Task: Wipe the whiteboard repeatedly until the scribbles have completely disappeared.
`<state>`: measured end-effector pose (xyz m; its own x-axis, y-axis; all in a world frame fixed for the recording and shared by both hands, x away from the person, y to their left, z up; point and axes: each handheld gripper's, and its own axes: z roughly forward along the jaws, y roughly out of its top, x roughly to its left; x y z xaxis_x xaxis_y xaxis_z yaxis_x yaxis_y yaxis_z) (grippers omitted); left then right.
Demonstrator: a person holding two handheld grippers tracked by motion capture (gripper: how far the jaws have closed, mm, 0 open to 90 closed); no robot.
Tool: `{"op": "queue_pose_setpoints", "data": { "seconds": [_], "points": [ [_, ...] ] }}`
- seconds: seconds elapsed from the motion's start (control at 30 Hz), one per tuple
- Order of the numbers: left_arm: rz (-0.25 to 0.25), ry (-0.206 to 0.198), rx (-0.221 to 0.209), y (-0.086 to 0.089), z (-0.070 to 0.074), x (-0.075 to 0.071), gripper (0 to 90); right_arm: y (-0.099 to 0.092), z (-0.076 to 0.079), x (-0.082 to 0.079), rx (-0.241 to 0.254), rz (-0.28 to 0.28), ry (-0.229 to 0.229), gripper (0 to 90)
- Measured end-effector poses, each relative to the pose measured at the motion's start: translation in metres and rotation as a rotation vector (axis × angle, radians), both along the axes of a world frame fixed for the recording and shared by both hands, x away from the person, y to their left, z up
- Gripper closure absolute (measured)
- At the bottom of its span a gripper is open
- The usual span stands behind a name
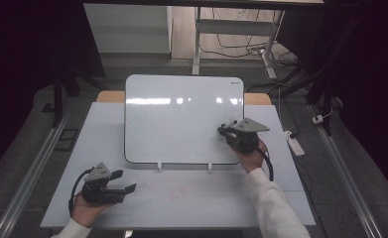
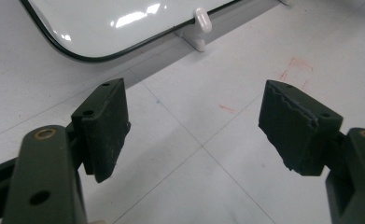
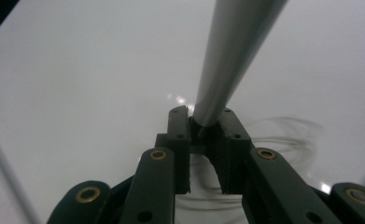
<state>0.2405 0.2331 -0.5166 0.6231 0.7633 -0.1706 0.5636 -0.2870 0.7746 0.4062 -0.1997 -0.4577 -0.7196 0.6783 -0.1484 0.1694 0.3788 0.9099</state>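
The right hand-held gripper [image 1: 225, 131] sits at about four o'clock on the whiteboard [image 1: 181, 119], its jaws pinched tight on a grey marker pen [image 3: 231, 51]. In the right gripper view the pen rises from between the pads toward twelve o'clock, over the glossy board face. The whiteboard leans on two small white clips [image 1: 159, 166] at the worktop's [image 1: 206, 198] far half. The left hand-held gripper [image 1: 124, 182] rests low at about seven o'clock on the worktop, jaws spread wide with nothing between them. Faint red marks [image 2: 297, 70] show on the worktop just beyond it.
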Motion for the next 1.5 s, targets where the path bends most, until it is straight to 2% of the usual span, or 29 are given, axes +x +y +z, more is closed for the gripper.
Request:
{"op": "queue_pose_setpoints", "data": {
  "seconds": [0.03, 0.07, 0.1, 0.17, 0.2, 0.23, 0.27, 0.33, 0.4, 0.43, 0.47, 0.5, 0.53, 0.57, 0.63, 0.67, 0.7, 0.73, 0.83, 0.9, 1.0, 1.03, 1.07, 1.17, 1.27, 1.33, 1.37, 1.47, 1.5],
  "points": [
    [0.000, 0.003, -0.002, 0.000, 0.000, 0.001, 24.9, 0.005, -0.002, -0.003, -0.036, 0.026, -0.007, 77.4],
    [0.002, 0.006, -0.001, 0.000, -0.001, 0.001, 24.8, 0.007, 0.000, -0.005, -0.081, 0.025, -0.028, 77.5],
    [0.002, 0.006, -0.001, 0.000, -0.001, 0.001, 24.8, 0.005, 0.002, -0.003, -0.085, 0.009, -0.038, 77.5],
    [-0.003, 0.009, 0.003, 0.000, -0.001, 0.001, 24.8, -0.011, 0.011, 0.007, 0.012, -0.104, -0.039, 77.5],
    [-0.003, 0.009, 0.003, 0.000, -0.001, 0.001, 24.8, -0.011, 0.011, 0.007, 0.012, -0.104, -0.039, 77.5],
    [-0.003, 0.006, 0.003, -0.001, -0.001, 0.000, 24.8, -0.022, 0.016, 0.015, 0.071, -0.148, -0.037, 77.5],
    [-0.003, 0.005, 0.002, 0.000, 0.000, 0.000, 24.8, -0.021, 0.015, 0.015, 0.075, -0.147, -0.032, 77.5],
    [-0.001, 0.004, -0.002, 0.001, 0.000, 0.000, 24.8, -0.013, 0.011, 0.009, 0.024, -0.092, -0.027, 77.5],
    [-0.001, 0.012, -0.001, 0.001, -0.002, 0.002, 24.8, -0.006, 0.012, 0.005, -0.068, -0.079, -0.067, 77.5],
    [-0.001, 0.012, -0.001, 0.001, -0.002, 0.002, 24.8, -0.009, 0.014, 0.008, -0.040, -0.106, -0.065, 77.5],
    [-0.002, 0.018, 0.005, 0.000, -0.002, 0.002, 24.8, -0.009, 0.014, 0.008, -0.040, -0.106, -0.065, 77.5],
    [-0.004, 0.017, 0.008, -0.001, -0.002, 0.002, 24.8, -0.024, 0.023, 0.019, 0.050, -0.188, -0.055, 77.5],
    [-0.007, 0.016, 0.010, -0.002, -0.002, 0.001, 24.8, -0.024, 0.023, 0.019, 0.050, -0.188, -0.055, 77.5],
    [-0.010, 0.014, 0.011, -0.002, -0.002, 0.001, 24.8, -0.028, 0.024, 0.022, 0.073, -0.203, -0.045, 77.5],
    [-0.011, 0.011, 0.007, -0.002, -0.001, 0.000, 24.8, -0.015, 0.019, 0.015, 0.024, -0.142, -0.033, 77.5],
    [-0.010, 0.013, 0.006, -0.002, -0.001, 0.001, 24.8, -0.015, 0.019, 0.015, 0.024, -0.142, -0.033, 77.5],
    [-0.007, 0.016, 0.005, -0.002, -0.002, 0.002, 24.8, -0.005, 0.016, 0.009, -0.046, -0.092, -0.049, 77.5],
    [-0.005, 0.019, 0.005, -0.002, -0.002, 0.003, 24.7, -0.007, 0.017, 0.011, -0.047, -0.095, -0.056, 77.5],
    [-0.008, 0.022, 0.010, -0.003, -0.003, 0.002, 24.7, -0.027, 0.027, 0.026, 0.061, -0.194, -0.055, 77.5],
    [-0.009, 0.016, 0.008, -0.003, -0.002, 0.001, 24.7, -0.028, 0.029, 0.029, 0.078, -0.200, -0.042, 77.5],
    [-0.004, 0.016, 0.002, -0.001, -0.002, 0.002, 24.6, -0.011, 0.023, 0.020, -0.014, -0.082, -0.032, 77.5],
    [-0.004, 0.019, 0.003, -0.001, -0.003, 0.003, 24.7, -0.009, 0.022, 0.018, -0.036, -0.066, -0.038, 77.5],
    [-0.004, 0.019, 0.003, -0.001, -0.003, 0.003, 24.7, -0.010, 0.022, 0.019, -0.039, -0.066, -0.042, 77.5],
    [-0.008, 0.022, 0.010, -0.002, -0.003, 0.003, 24.6, -0.024, 0.029, 0.030, 0.075, -0.151, -0.029, 77.5],
    [-0.009, 0.018, 0.009, -0.003, -0.003, 0.002, 24.6, -0.019, 0.029, 0.030, 0.063, -0.145, -0.041, 77.5],
    [-0.007, 0.020, 0.008, -0.002, -0.003, 0.003, 24.6, -0.011, 0.028, 0.028, 0.025, -0.101, -0.043, 77.5],
    [-0.005, 0.022, 0.008, -0.002, -0.003, 0.003, 24.6, -0.010, 0.028, 0.028, 0.005, -0.100, -0.052, 77.5],
    [-0.006, 0.021, 0.006, -0.002, -0.003, 0.002, 24.7, -0.018, 0.030, 0.030, 0.025, -0.133, -0.050, 77.5],
    [-0.006, 0.021, 0.006, -0.001, -0.003, 0.002, 24.6, -0.029, 0.032, 0.031, 0.054, -0.176, -0.043, 77.5]
  ]
}}
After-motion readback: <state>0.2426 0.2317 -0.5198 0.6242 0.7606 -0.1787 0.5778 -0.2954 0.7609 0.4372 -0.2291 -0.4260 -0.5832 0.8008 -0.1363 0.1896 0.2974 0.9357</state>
